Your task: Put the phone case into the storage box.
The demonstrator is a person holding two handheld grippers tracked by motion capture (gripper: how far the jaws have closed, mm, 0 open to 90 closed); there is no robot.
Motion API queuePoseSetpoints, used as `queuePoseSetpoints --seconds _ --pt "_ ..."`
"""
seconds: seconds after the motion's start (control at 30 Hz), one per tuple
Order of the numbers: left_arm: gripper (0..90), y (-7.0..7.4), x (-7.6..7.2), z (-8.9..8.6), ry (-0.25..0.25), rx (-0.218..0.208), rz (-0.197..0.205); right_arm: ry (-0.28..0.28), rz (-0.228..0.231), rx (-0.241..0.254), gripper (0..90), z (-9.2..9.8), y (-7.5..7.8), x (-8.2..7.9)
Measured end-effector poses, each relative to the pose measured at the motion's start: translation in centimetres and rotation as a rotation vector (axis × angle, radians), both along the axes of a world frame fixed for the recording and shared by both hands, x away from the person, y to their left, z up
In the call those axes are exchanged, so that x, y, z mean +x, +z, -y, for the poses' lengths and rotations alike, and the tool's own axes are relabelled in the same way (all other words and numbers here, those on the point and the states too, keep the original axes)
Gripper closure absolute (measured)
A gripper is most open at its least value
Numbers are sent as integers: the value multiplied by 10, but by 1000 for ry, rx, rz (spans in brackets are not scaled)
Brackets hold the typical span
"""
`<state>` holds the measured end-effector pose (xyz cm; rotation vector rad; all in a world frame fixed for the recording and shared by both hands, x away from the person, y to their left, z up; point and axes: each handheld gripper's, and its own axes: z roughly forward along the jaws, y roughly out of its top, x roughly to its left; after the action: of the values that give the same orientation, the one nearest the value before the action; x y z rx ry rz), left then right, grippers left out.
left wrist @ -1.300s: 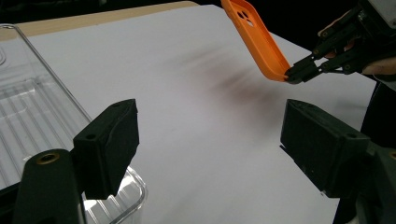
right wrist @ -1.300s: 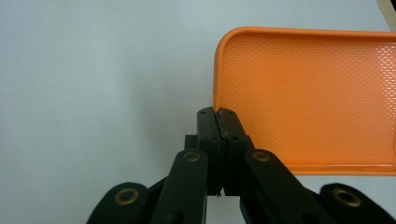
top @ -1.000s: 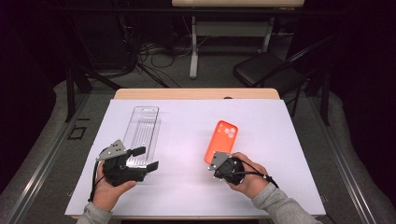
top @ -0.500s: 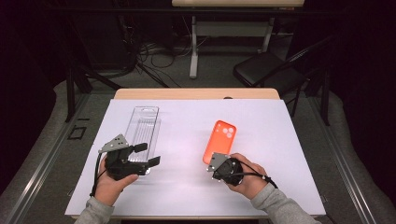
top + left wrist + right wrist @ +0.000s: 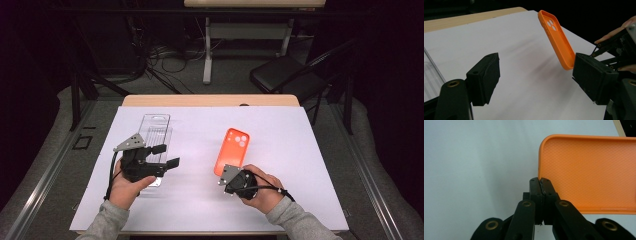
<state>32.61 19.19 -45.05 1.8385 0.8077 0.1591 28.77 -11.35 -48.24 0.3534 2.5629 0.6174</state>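
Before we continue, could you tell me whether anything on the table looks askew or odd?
The orange phone case is tilted up off the white sheet, pinched by its side wall in the right tool. The clear plastic package lies flat; nothing looks spilled or damaged.

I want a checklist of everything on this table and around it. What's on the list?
Surface: white sheet covering a wooden table.
Job's things: orange phone case, lifted off the sheet and tilted, pinched at the rim of its near end; clear plastic tray lying flat at the left.
Clutter: nothing seen.
Grippers: right gripper shut on the phone case's edge; left gripper open, nothing between its jaws, over the near end of the tray, pointing toward the case.
Cables: one black cable trails from the left gripper, another from the right; more cables lie on the floor behind.
Surroundings: dark room, black chair, white table legs.
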Motion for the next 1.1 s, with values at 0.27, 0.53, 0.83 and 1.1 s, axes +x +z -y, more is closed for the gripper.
queuePoseSetpoints --seconds 0.27,0.53,0.83,1.1 --pt "247 6 13 10 -12 -13 -30 13 16 -10 896 -6 1 0" --pt "259 9 24 24 -21 -15 -60 29 36 -11 896 -12 2 -1" --pt "264 10 34 38 -34 -9 -94 54 61 -17 896 -20 5 -3" --pt "299 10 43 43 -33 -36 -132 70 83 -20 896 -29 6 -6"
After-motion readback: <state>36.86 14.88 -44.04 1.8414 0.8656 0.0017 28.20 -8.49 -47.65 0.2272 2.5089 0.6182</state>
